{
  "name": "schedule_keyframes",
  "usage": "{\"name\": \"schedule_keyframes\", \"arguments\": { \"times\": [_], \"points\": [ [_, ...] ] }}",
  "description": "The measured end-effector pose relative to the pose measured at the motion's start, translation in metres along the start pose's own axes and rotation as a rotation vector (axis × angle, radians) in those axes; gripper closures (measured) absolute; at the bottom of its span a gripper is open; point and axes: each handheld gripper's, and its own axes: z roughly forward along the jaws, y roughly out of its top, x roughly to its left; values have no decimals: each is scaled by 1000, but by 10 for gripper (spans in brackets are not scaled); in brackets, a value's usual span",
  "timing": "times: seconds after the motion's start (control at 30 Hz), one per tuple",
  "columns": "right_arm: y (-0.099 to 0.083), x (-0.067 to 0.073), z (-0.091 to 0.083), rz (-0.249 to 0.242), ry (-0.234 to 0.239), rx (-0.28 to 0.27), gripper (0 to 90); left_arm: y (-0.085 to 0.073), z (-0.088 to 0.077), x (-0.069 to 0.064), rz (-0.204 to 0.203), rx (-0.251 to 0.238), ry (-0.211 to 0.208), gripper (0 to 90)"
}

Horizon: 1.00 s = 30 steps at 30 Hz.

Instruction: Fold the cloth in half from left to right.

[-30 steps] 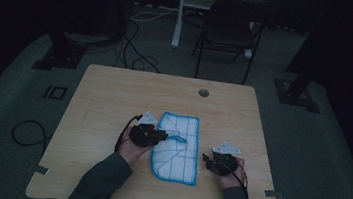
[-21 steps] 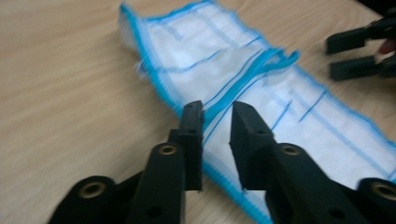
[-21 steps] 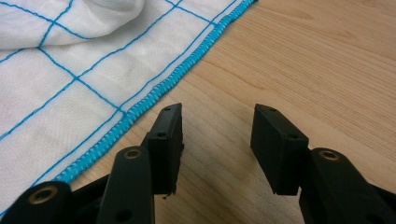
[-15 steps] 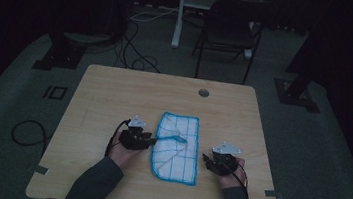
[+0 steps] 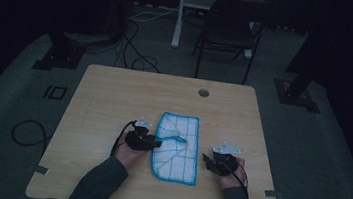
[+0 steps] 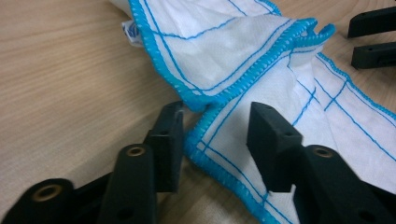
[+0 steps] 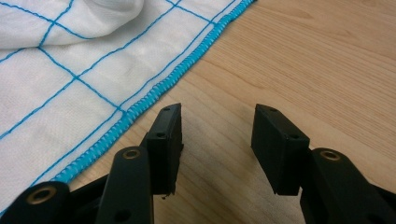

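Note:
A white cloth (image 5: pixel 177 147) with blue grid lines and a blue stitched hem lies flat on the wooden table (image 5: pixel 114 97), one corner folded over onto its middle. My left gripper (image 5: pixel 158 143) sits low at the cloth's left edge. In the left gripper view its jaws straddle the hem (image 6: pixel 205 140) of the cloth (image 6: pixel 261 79). They have just been closing a little, but the left gripper (image 6: pixel 215 135) stands open and its pads are not pressing. My right gripper (image 5: pixel 206 159) rests just right of the cloth. In its own view the right gripper (image 7: pixel 217 140) is open over bare wood beside the cloth (image 7: pixel 70 70).
A round cable hole (image 5: pixel 203 92) sits near the table's far edge. A dark chair (image 5: pixel 232 30) and floor cables (image 5: pixel 135 49) lie beyond the table. The right gripper's jaws (image 6: pixel 373 37) show at the top right of the left gripper view.
The left gripper has let go of the cloth's left edge, its jaws going from nearly shut to open, and the hand has sunk slightly. The right gripper has stayed put.

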Motion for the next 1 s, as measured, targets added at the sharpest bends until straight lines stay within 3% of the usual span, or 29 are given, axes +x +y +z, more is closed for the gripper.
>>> {"name": "schedule_keyframes", "arguments": {
  "times": [0.1, 0.2, 0.47, 1.0],
  "points": [
    [0, 0, 0, 0, 0, 0, 530, -1, -2, -3, 9, 8, 1, 779],
    [0, 0, 0, 0, 0, -1, 530, 0, -5, -9, 30, 2, 7, 852],
    [0, 0, 0, -1, -1, 0, 530, 5, -18, -26, 81, -38, -9, 864],
    [0, 0, 0, -2, -1, 1, 530, 16, -22, -67, 171, -59, -106, 863]
  ]
}}
